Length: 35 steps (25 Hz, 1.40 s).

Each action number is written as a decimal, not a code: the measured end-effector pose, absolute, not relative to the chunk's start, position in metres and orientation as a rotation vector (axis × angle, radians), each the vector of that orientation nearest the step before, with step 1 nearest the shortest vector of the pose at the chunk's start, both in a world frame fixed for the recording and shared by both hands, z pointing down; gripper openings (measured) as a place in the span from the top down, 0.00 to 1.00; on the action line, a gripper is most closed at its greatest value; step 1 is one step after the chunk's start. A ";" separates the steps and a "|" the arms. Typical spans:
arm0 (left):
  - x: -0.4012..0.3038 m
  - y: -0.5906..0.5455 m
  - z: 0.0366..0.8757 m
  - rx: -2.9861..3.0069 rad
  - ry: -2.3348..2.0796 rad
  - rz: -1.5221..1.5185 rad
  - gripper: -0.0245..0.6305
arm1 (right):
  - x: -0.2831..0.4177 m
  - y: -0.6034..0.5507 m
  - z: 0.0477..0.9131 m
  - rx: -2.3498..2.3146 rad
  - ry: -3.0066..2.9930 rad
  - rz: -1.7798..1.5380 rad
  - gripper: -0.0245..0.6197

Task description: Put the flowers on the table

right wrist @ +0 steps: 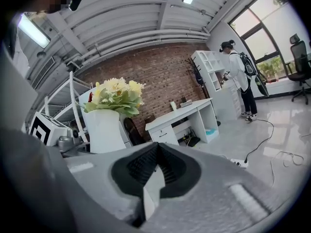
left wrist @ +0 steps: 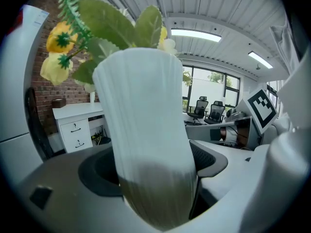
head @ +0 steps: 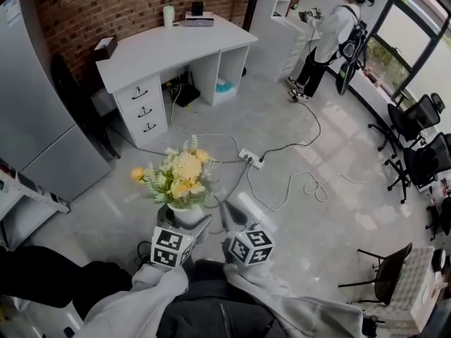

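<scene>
The fingers (left wrist: 210, 160) of my left gripper (head: 184, 227) stand wide and are clamped on the lower body of a white ribbed vase (left wrist: 146, 130), one dark pad pressing each side of it. The vase stands upright in that grip, held up in the air over the floor (head: 303, 210), touching no surface. Out of its mouth rise the flowers (head: 180, 173): yellow and cream blooms among green leaves, with one yellow bloom leaning out to my left.

My right gripper (right wrist: 156, 165) hovers just beside the left one. Its fingers are pressed together with nothing between them, and it touches neither the vase nor the flowers.

On the floor beyond the bouquet lies a white power strip (head: 251, 158) with cables trailing off it. Farther out, well apart from the vase, the white surface (head: 169, 51) stands against the brick wall (head: 106, 5). It carries a pale cup (head: 168, 15) and a small device (head: 199, 20) near its far edge, and a dark box (head: 106, 46) at its left end. A grey fridge (head: 35, 97) stands to its left, and a person (head: 328, 34) stands at white shelves to its right.
</scene>
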<state>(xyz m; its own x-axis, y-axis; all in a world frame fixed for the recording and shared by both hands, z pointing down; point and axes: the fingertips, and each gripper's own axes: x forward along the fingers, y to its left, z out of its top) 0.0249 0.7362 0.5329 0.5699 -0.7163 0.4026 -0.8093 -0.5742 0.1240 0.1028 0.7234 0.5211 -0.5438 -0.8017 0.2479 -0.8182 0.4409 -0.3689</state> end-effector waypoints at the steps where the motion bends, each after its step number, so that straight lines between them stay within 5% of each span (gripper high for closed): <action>1: 0.024 0.731 0.533 2.512 -1.255 0.450 0.31 | 0.100 0.718 0.521 1.485 -2.636 0.707 0.96; 35: -0.100 0.445 0.509 2.555 -1.191 0.403 0.31 | -0.034 0.433 0.512 1.427 -2.624 0.759 0.96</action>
<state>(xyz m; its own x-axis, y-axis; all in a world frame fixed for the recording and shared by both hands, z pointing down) -0.1001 0.4445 0.5090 0.6183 -0.6935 0.3699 -0.7756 -0.6146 0.1442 -0.0340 0.4326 0.5119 -0.5697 -0.7730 0.2791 -0.8026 0.4501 -0.3914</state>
